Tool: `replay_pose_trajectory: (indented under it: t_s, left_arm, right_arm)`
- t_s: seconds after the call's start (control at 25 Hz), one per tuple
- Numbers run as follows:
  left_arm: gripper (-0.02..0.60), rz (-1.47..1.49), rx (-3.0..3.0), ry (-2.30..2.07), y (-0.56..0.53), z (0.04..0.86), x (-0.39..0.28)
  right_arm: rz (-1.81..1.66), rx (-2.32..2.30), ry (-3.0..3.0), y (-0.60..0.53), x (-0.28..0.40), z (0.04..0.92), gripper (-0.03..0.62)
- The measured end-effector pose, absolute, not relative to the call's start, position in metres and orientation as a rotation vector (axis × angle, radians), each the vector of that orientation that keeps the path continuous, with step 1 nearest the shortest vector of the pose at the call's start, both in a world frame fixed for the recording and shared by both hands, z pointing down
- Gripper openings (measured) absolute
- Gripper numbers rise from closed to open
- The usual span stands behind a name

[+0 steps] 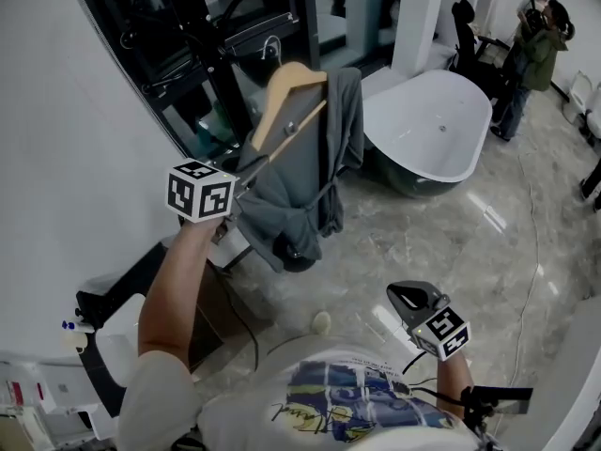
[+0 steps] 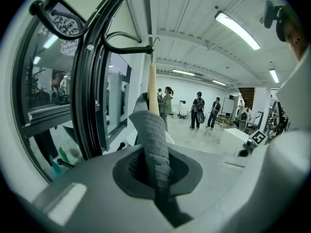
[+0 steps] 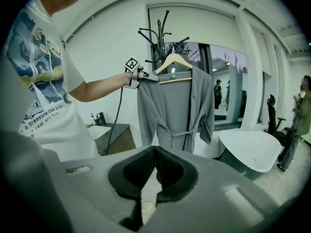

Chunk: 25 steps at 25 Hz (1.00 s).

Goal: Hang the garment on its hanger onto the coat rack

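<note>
The left gripper (image 2: pixel 154 176) clamps the robe's (image 1: pixel 305 181) shoulder cloth over the hanger (image 1: pixel 282 97) end, likely so both lift as one to the rack (image 2: pixel 92 76). The hook (image 2: pixel 154 45) sits by a prong (image 2: pixel 129 49) tip; I cannot tell whether it is seated. That arm stretches up and forward, while the right gripper (image 3: pixel 146 178) is held low, jaws together and empty.

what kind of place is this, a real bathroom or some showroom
Probably a mock bathroom set up in a big open hall, not a home: a freestanding bathtub and a coat rack stand on polished floor, while people gather under long strip lights beyond.
</note>
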<state>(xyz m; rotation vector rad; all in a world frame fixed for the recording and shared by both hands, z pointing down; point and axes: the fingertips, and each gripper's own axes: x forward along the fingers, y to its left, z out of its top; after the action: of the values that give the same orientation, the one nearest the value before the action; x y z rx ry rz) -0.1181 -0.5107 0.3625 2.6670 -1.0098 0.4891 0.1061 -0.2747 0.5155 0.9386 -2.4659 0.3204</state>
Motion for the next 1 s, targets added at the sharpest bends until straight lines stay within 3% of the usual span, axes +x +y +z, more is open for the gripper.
replay_pose_trajectory:
  t_s: [1.0]
  left_arm:
    - [0.014,0.544,2.623,-1.194,-0.551,0.405,-0.180]
  right_arm:
    - [0.355,0.869,-2.439,-0.316,0.076,0.526,0.003]
